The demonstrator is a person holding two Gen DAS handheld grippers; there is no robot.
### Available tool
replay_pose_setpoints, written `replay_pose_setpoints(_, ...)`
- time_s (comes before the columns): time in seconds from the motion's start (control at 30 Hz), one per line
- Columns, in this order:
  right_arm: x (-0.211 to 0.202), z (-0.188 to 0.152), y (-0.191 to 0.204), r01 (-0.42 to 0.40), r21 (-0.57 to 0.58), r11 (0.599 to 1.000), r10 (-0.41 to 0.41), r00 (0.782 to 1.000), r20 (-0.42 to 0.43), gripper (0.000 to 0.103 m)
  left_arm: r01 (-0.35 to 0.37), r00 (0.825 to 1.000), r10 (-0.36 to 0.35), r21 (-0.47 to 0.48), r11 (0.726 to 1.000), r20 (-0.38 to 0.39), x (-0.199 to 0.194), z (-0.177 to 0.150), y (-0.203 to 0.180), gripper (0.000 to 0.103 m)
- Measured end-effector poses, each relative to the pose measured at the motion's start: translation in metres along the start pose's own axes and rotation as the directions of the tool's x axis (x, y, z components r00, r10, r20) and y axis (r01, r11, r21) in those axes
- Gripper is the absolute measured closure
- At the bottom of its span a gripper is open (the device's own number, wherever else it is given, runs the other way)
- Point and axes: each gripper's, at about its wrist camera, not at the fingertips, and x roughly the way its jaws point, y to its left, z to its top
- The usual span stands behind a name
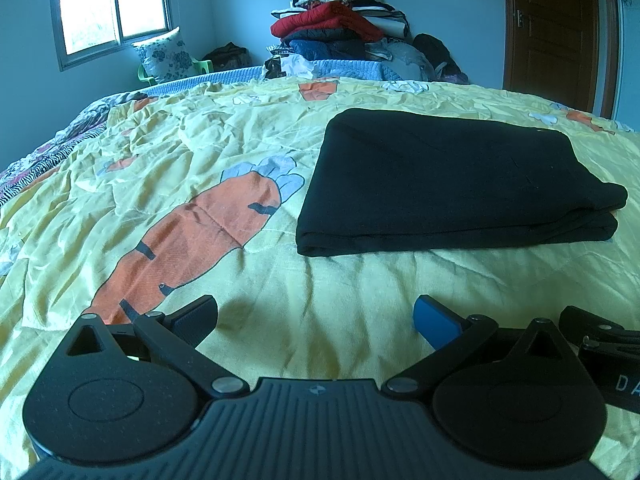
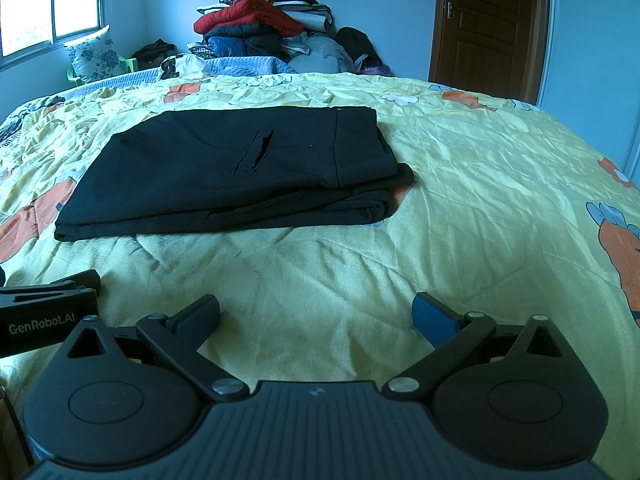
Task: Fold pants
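black pants [image 2: 232, 172] lie folded flat on the yellow bed cover [image 2: 480, 208], long side going left to right, ahead of both claws. left claw [image 1: 316, 320] and right claw [image 2: 316, 318] are spread apart, holding nothing.

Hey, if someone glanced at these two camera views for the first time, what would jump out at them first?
The folded black pants lie flat on the yellow carrot-print bedspread, a slit pocket gaping on top. Behind the bed, a tall heap of clothes topped with a red quilted jacket rises against the blue wall. In front, the left gripper and the right gripper are both open and empty, apart from the pants.
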Motion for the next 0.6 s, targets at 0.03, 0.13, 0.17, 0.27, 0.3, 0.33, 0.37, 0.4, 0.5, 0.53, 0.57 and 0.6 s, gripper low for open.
replay_pose_setpoints(0.03, 0.0000, 0.0000, 0.0000, 0.000, 0.000, 1.000, 0.000, 1.000, 0.000, 0.000, 0.000, 1.000, 0.000, 0.000, 1.000, 0.000, 0.0000, 0.0000, 0.0000, 0.000)
replay_pose_setpoints(0.13, 0.0000, 0.0000, 0.0000, 0.000, 0.000, 1.000, 0.000, 1.000, 0.000, 0.000, 0.000, 1.000, 0.000, 0.001, 1.000, 0.000, 0.0002, 0.0000, 0.0003, 0.000)
replay_pose_setpoints(0.17, 0.0000, 0.0000, 0.0000, 0.000, 0.000, 1.000, 0.000, 1.000, 0.000, 0.000, 0.000, 1.000, 0.000, 0.000, 1.000, 0.000, 0.0003, 0.0000, 0.0006, 0.000)
replay_pose_setpoints(0.27, 0.0000, 0.0000, 0.0000, 0.000, 0.000, 1.000, 0.000, 1.000, 0.000, 0.000, 0.001, 1.000, -0.001, -0.001, 1.000, -0.001, 0.0004, 0.0001, 0.0002, 0.000)
replay_pose_setpoints(0.3, 0.0001, 0.0000, 0.0000, 0.000, 0.000, 1.000, 0.000, 1.000, 0.000, 0.000, 0.002, 1.000, -0.002, -0.002, 1.000, -0.001, 0.0005, 0.0001, 0.0002, 0.000)
replay_pose_setpoints(0.33, 0.0001, 0.0000, 0.0000, 0.000, 0.000, 1.000, 0.000, 1.000, 0.000, 0.000, 0.001, 1.000, -0.001, -0.001, 1.000, -0.001, 0.0005, 0.0001, 0.0002, 0.000)
replay_pose_setpoints(0.37, 0.0000, 0.0000, 0.0000, 0.000, 0.000, 1.000, 0.000, 1.000, 0.000, 0.000, 0.002, 1.000, -0.002, -0.002, 1.000, -0.001, 0.0006, 0.0001, 0.0005, 0.000)
replay_pose_setpoints(0.4, 0.0001, 0.0000, 0.0000, 0.000, 0.000, 1.000, 0.000, 1.000, 0.000, 0.000, 0.002, 1.000, -0.002, -0.002, 1.000, -0.001, 0.0006, 0.0001, 0.0003, 0.000)
replay_pose_setpoints(0.5, 0.0001, 0.0001, 0.0001, 0.000, 0.000, 1.000, 0.000, 1.000, 0.000, 0.000, 0.002, 1.000, -0.002, -0.002, 1.000, -0.001, 0.0006, 0.0000, 0.0001, 0.000)
replay_pose_setpoints(0.53, 0.0001, 0.0001, 0.0001, 0.000, 0.000, 1.000, 0.000, 1.000, 0.000, 0.000, 0.002, 1.000, -0.002, -0.002, 1.000, -0.001, 0.0006, 0.0000, 0.0001, 0.000)
replay_pose_setpoints(0.57, 0.0000, 0.0001, 0.0002, 0.000, 0.000, 1.000, 0.000, 1.000, 0.000, 0.000, 0.002, 1.000, -0.002, -0.002, 1.000, -0.001, 0.0007, 0.0001, 0.0003, 0.000)
replay_pose_setpoints(0.6, 0.0001, 0.0001, 0.0002, 0.000, 0.000, 1.000, 0.000, 1.000, 0.000, 0.000, 0.002, 1.000, -0.002, -0.003, 1.000, -0.001, 0.0007, 0.0001, 0.0002, 0.000)
